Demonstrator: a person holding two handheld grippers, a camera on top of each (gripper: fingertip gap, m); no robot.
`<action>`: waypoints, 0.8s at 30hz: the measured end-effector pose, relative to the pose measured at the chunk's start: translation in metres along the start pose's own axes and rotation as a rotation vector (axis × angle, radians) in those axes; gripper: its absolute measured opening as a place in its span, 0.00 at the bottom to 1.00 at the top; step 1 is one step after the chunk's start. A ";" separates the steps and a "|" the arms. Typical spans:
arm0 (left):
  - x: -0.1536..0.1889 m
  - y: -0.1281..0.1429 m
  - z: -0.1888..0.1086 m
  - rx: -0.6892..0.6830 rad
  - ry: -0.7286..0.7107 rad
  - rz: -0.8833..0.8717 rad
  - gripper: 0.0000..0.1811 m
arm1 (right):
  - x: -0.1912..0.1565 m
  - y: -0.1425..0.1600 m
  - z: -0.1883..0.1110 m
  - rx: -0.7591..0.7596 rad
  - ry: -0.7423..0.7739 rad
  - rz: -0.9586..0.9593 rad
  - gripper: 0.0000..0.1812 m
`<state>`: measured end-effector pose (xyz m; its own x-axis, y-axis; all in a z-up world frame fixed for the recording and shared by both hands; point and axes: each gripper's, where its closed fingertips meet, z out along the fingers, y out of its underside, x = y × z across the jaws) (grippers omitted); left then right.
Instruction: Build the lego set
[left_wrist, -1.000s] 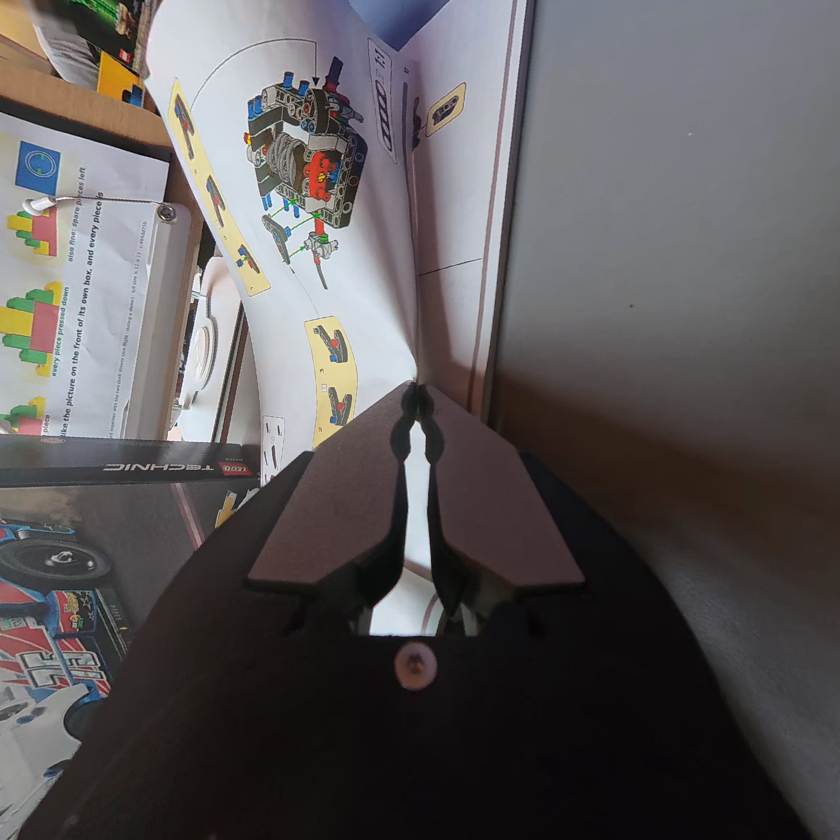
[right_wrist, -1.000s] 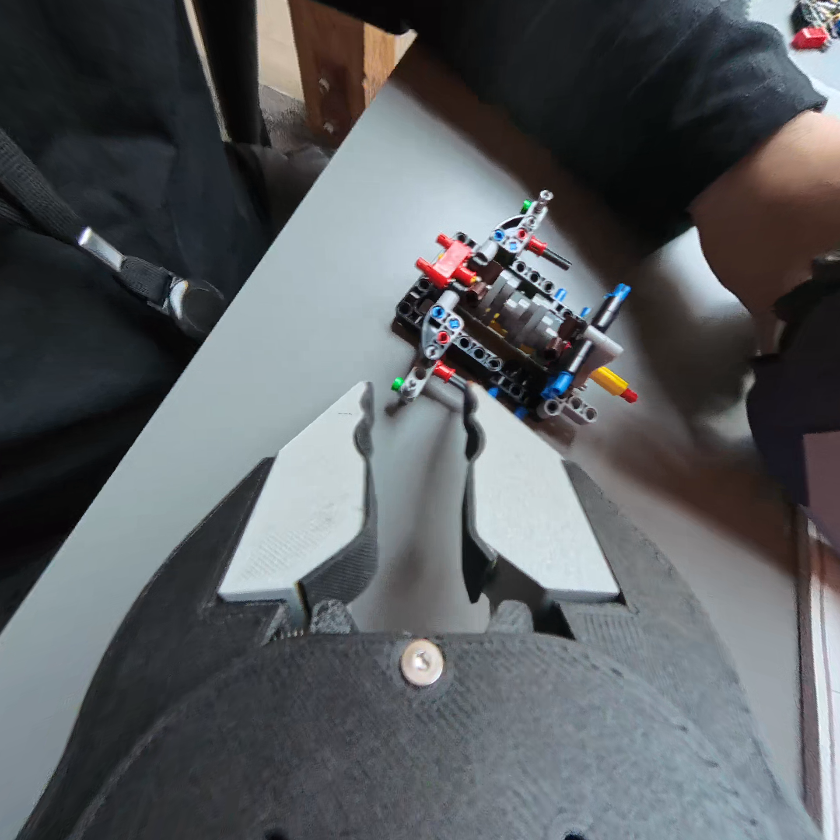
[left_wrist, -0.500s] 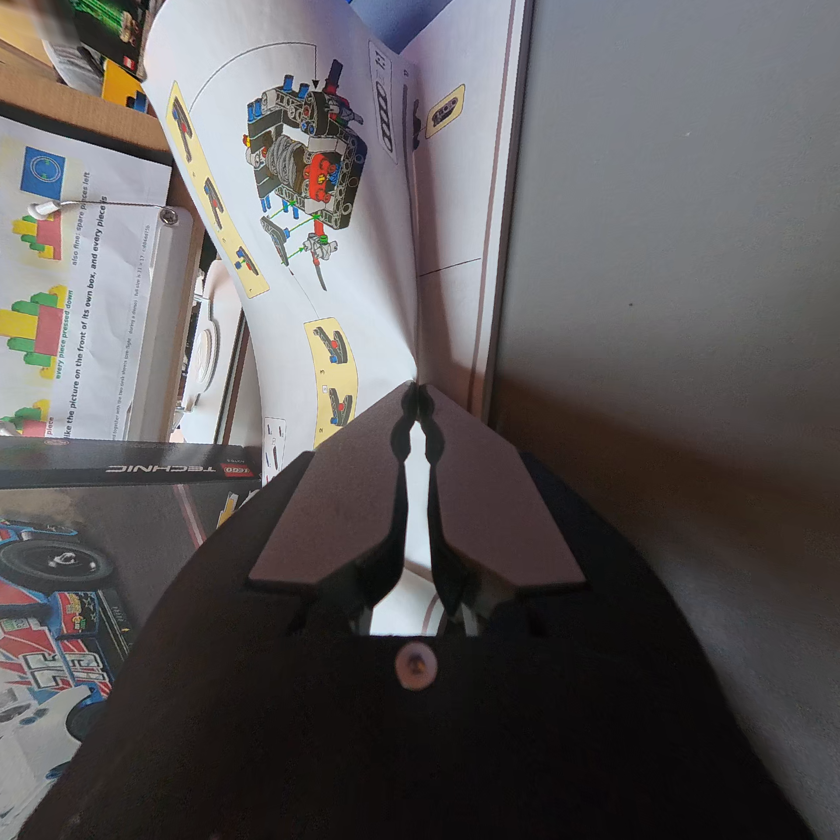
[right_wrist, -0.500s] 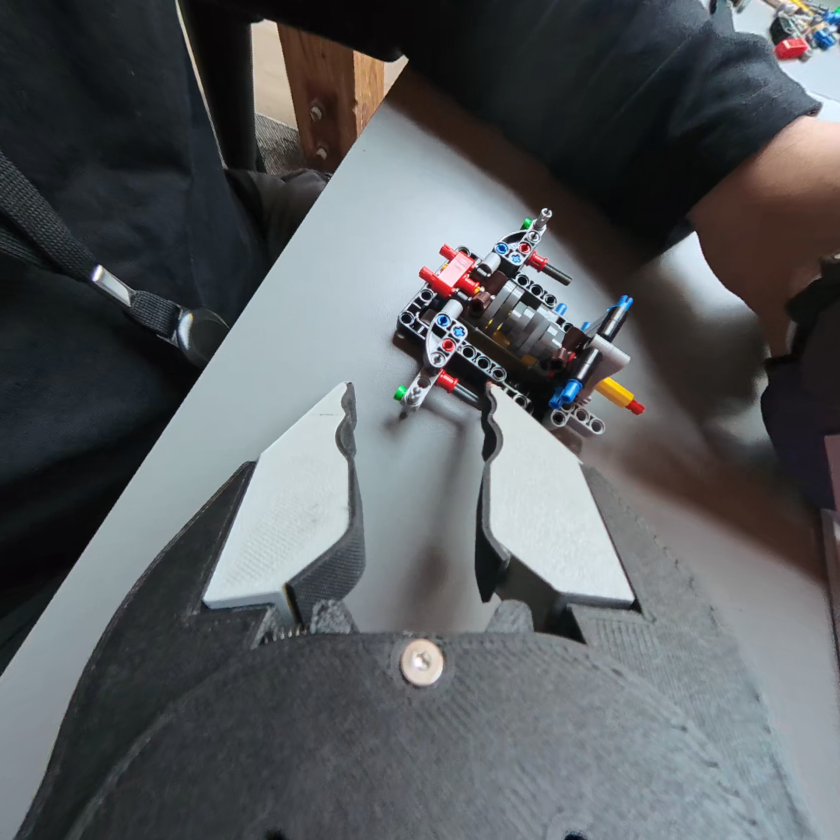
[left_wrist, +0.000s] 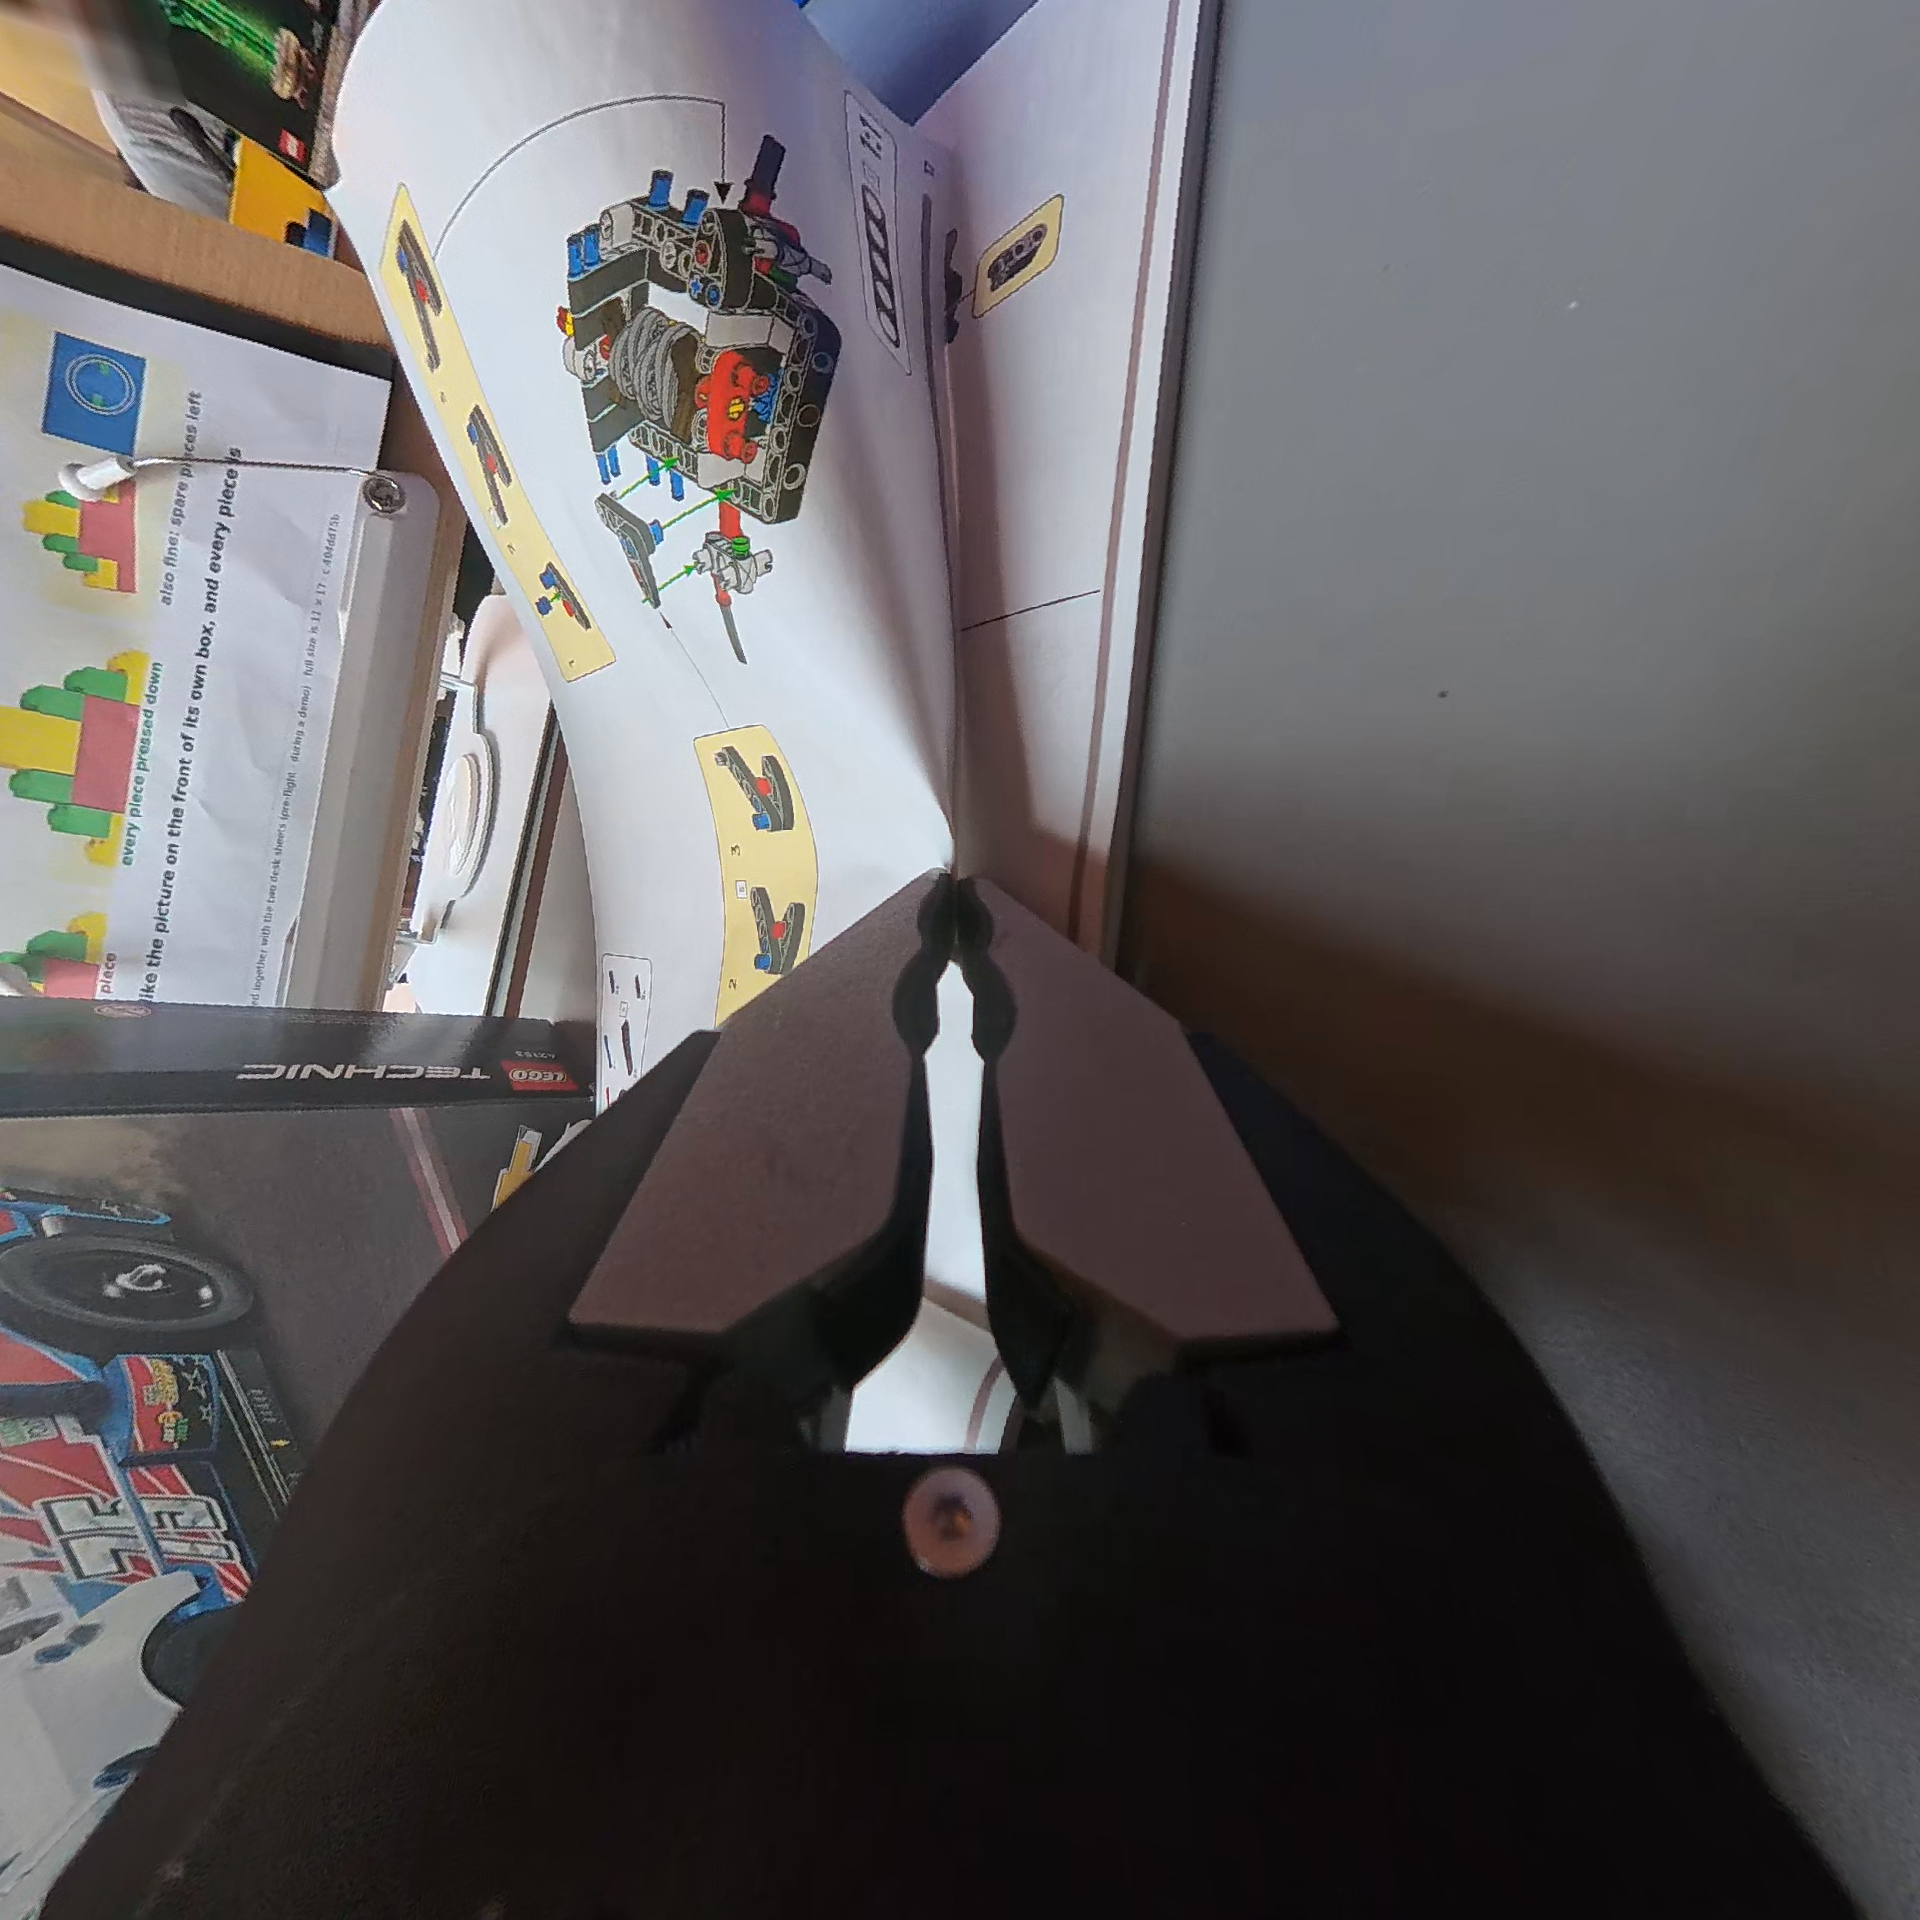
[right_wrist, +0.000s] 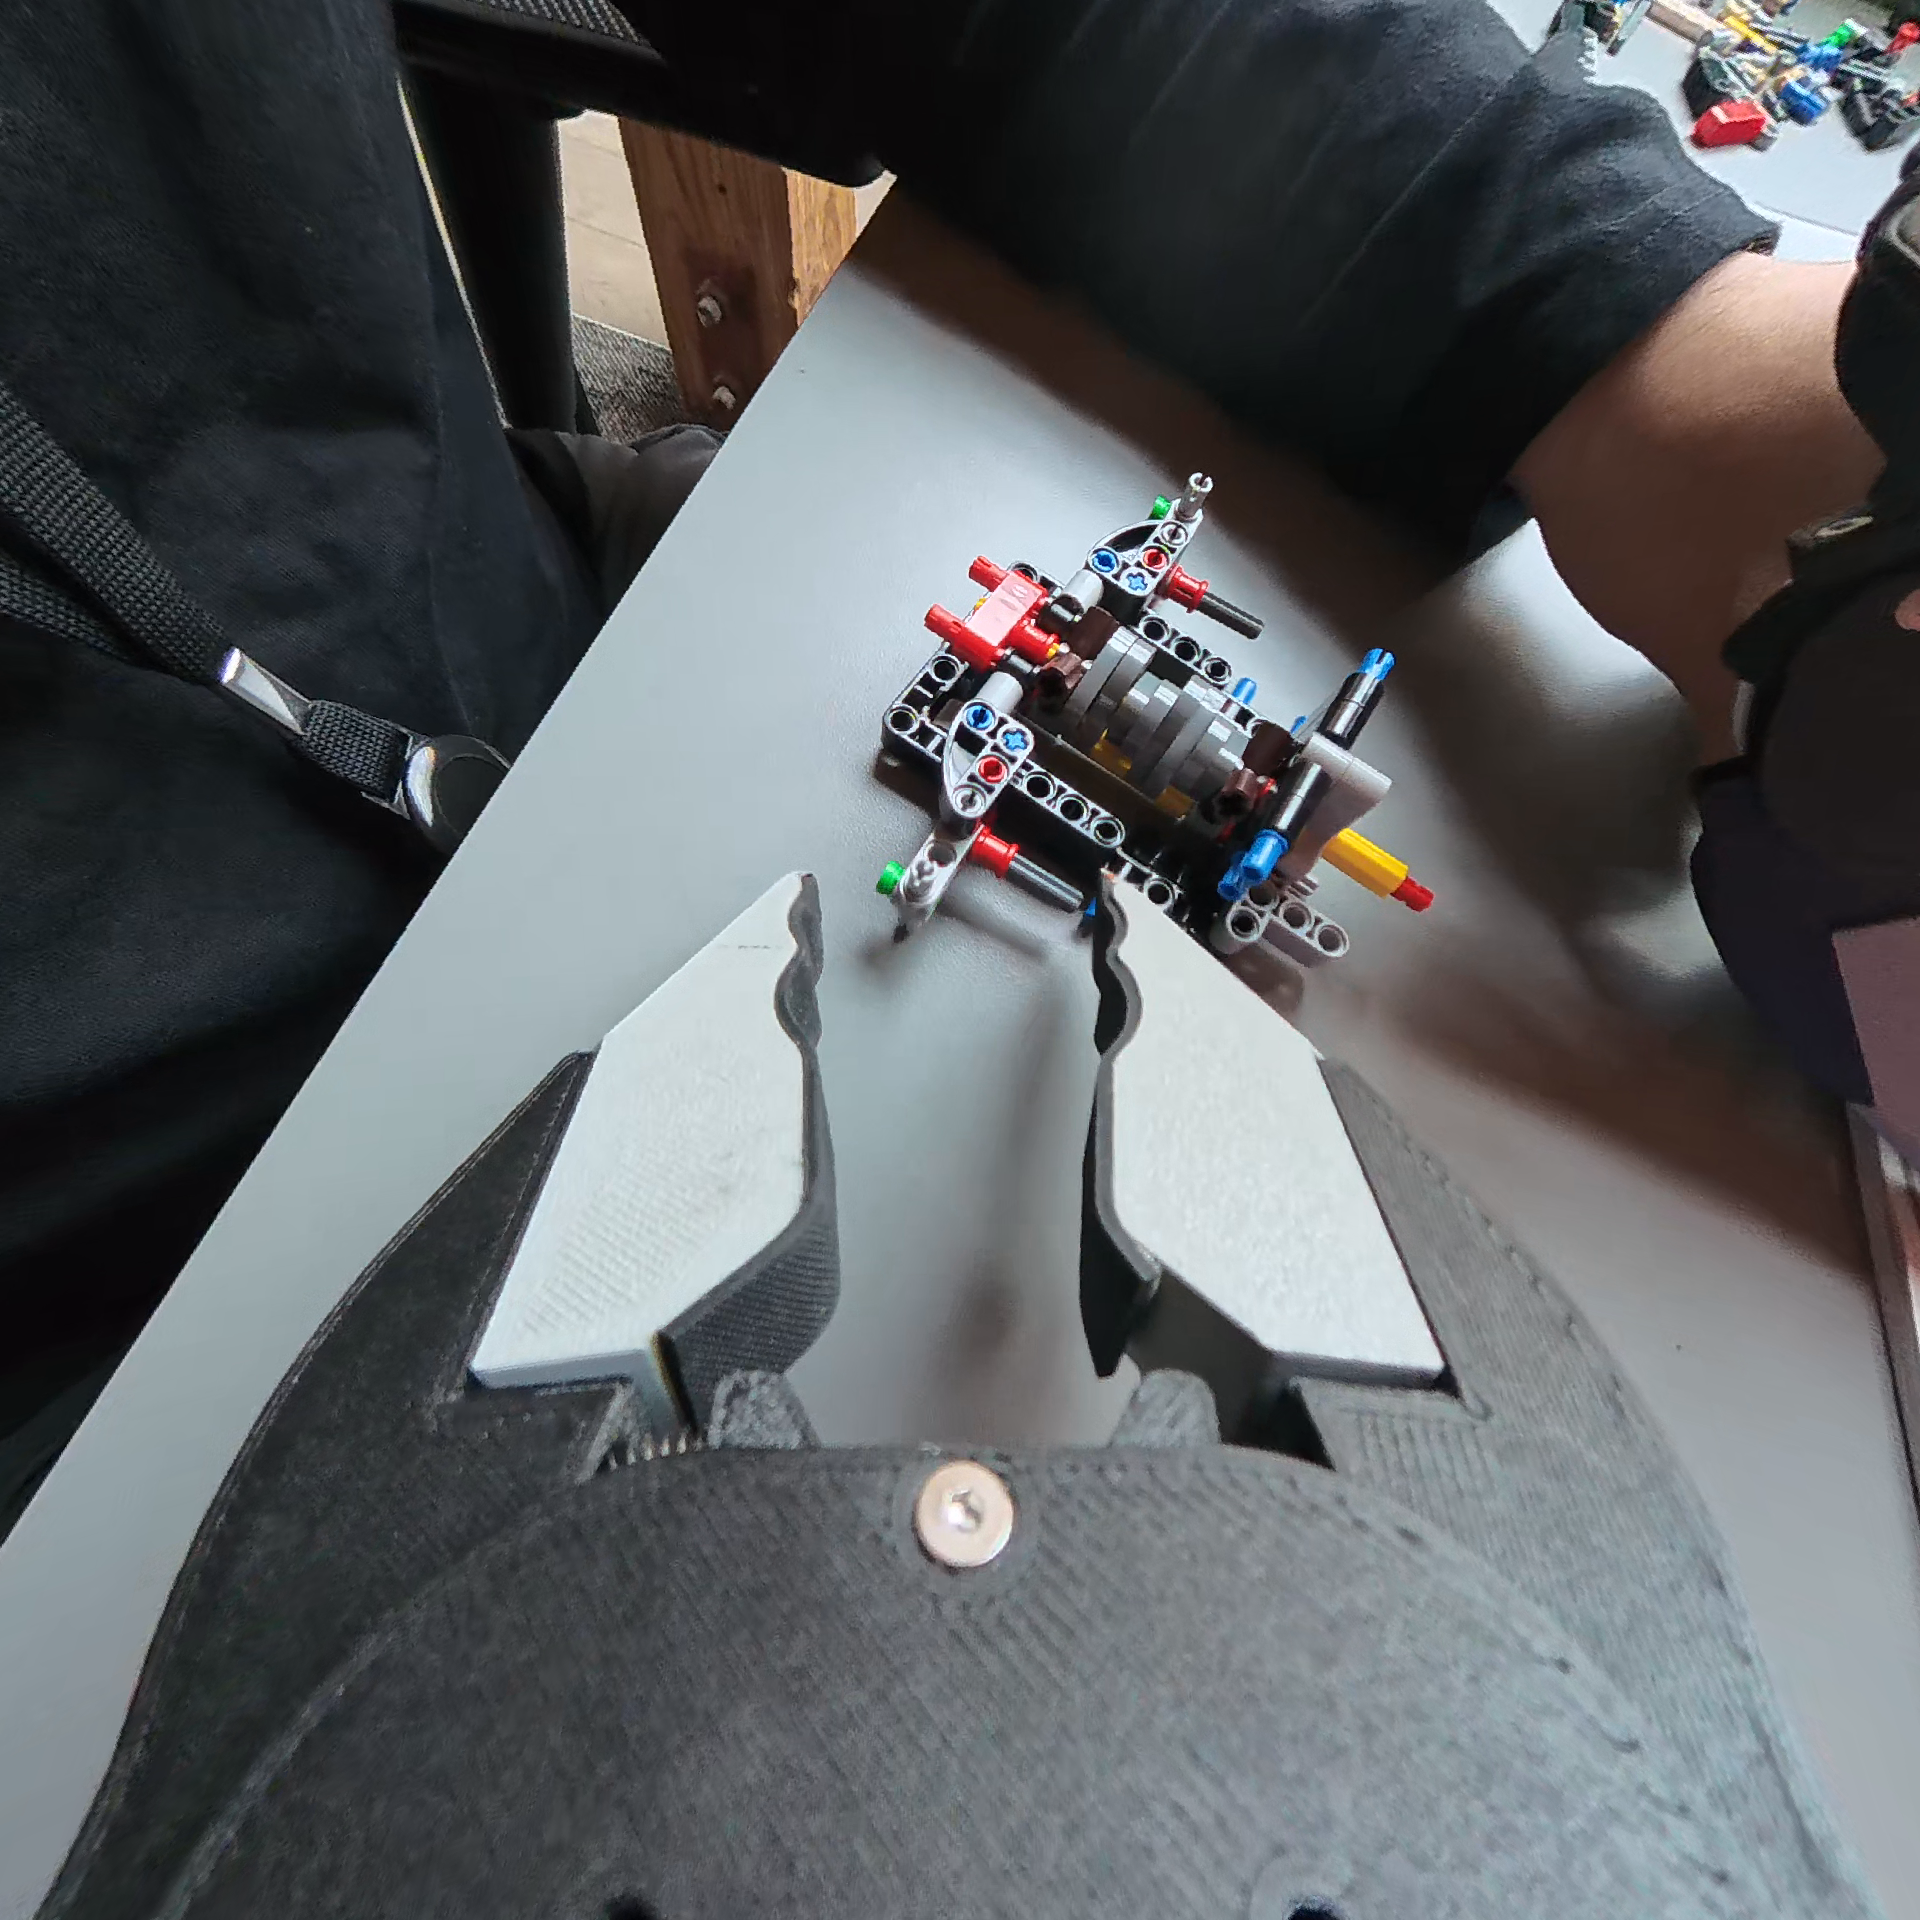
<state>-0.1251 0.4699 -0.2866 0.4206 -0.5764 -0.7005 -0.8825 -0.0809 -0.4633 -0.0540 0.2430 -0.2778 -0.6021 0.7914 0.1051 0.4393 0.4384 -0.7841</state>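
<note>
The partly built lego model (right_wrist: 1122, 727), a black frame with grey gears and red, blue and yellow pins, lies on the grey table (right_wrist: 727, 644). My right gripper (right_wrist: 951, 904) is open and empty, its tips just short of the model's near side; the right fingertip (right_wrist: 1107, 925) almost touches the frame. My left gripper (left_wrist: 951, 894) is shut, its tips pinching a curled-up page of the instruction booklet (left_wrist: 727, 436) near the spine. The page shows a drawing of the model.
A lego box (left_wrist: 208, 1299) and a printed sheet with brick pictures (left_wrist: 187, 644) lie left of the booklet. A person's forearm in a black sleeve (right_wrist: 1558, 343) reaches over the table behind the model. Loose pieces (right_wrist: 1787, 73) lie far back right. The table edge (right_wrist: 499, 831) runs close on the left. The grippers' ends are close to 25 cm from one another.
My right gripper has opened wider and drawn back a little from the model. The left gripper and the page have hardly moved.
</note>
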 end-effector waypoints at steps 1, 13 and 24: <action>0.000 0.000 0.000 0.000 -0.001 0.001 0.00 | 0.000 0.000 -0.001 0.002 0.004 0.002 0.28; 0.000 0.000 0.000 -0.002 -0.006 0.006 0.00 | 0.002 0.000 -0.005 0.018 0.013 0.014 0.26; 0.000 0.000 0.000 -0.001 -0.008 0.008 0.00 | 0.002 0.001 -0.006 0.022 0.008 0.026 0.25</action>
<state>-0.1250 0.4698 -0.2866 0.4155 -0.5706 -0.7084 -0.8860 -0.0776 -0.4572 -0.0510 0.2476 -0.2744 -0.5852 0.8060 0.0892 0.4397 0.4078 -0.8002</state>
